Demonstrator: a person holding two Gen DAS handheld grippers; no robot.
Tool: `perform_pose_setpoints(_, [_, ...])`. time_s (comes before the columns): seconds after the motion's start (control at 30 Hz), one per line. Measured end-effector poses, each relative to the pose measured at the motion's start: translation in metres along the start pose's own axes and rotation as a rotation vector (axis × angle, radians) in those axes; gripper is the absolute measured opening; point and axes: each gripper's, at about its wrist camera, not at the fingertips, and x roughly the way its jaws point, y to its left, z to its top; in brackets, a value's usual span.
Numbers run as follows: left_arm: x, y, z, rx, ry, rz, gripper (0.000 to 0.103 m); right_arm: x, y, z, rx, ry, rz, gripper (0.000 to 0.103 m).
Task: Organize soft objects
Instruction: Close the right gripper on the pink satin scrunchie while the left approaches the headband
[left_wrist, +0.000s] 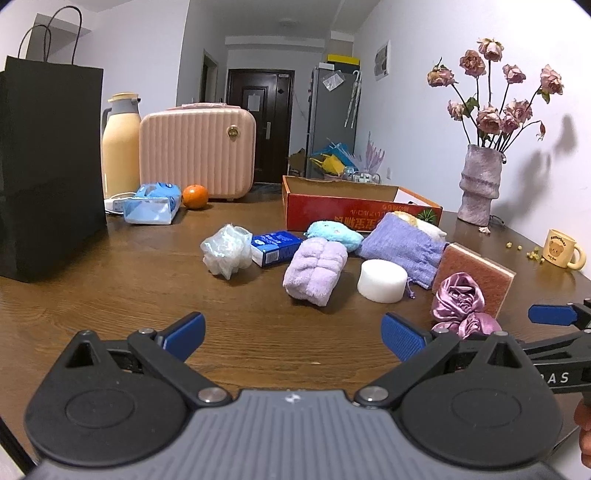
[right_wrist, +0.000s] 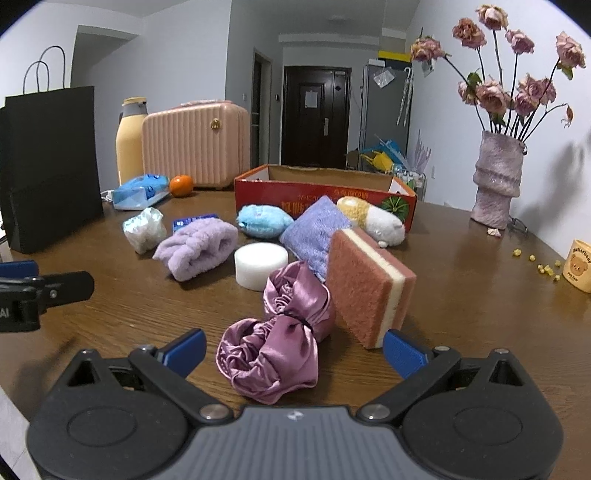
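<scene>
Soft things lie in a heap near the middle of the bench (right_wrist: 480, 280), and none of them looks put away yet. Nearest the front edge is a shiny purple scrunchie (right_wrist: 275, 343), right in front of the right gripper (right_wrist: 294, 352), whose jaws are wide apart and hold nothing. The left gripper (left_wrist: 293, 341) hangs over bare wood near the front edge, its jaws wide apart and empty too. Leaning against the scrunchie is a pink sponge (right_wrist: 364, 284), standing on its edge. A little farther back sit a white foam puck (right_wrist: 260, 264) and a fluffy purple towel roll (right_wrist: 199, 247). Behind them are a purple cloth (right_wrist: 314, 229), a blue plush (right_wrist: 264, 220), a white and yellow plush (right_wrist: 373, 219), a crumpled plastic bag (right_wrist: 144, 229) and a small blue box (left_wrist: 276, 247). Toward the far edge stands an open red cardboard box (right_wrist: 325, 188). I think the soft things may go in there, but I cannot see its floor, so I cannot tell if anything is inside. So the job looks like it is just starting, with all the things left to move. The purple cloth hides part of the white and yellow plush. The towel roll hides most of the small blue box in the right view.
</scene>
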Motion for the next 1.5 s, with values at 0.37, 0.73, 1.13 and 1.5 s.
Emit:
perform_pose_setpoints(0.37, [0.021, 0.007, -0.001, -0.011, 0.038, -0.013, 0.103, 0.033, 0.007, 0.002, -0.010, 0.053, 0.023, 0.090])
perform_pose_setpoints(0.73, [0.033, 0.009, 0.000, -0.021, 0.062, -0.014, 0.103, 0.055, 0.007, 0.005, -0.003, 0.085, 0.068, 0.057])
perform_pose_setpoints(1.13, [0.044, 0.009, 0.009, -0.012, 0.070, -0.021, 0.103, 0.060, -0.005, 0.011, 0.043, 0.076, 0.086, 0.034])
perform_pose_setpoints(1.5, [0.061, 0.004, 0.030, 0.019, 0.063, -0.035, 0.103, 0.072, -0.013, 0.032, 0.036, 0.058, 0.075, 0.034])
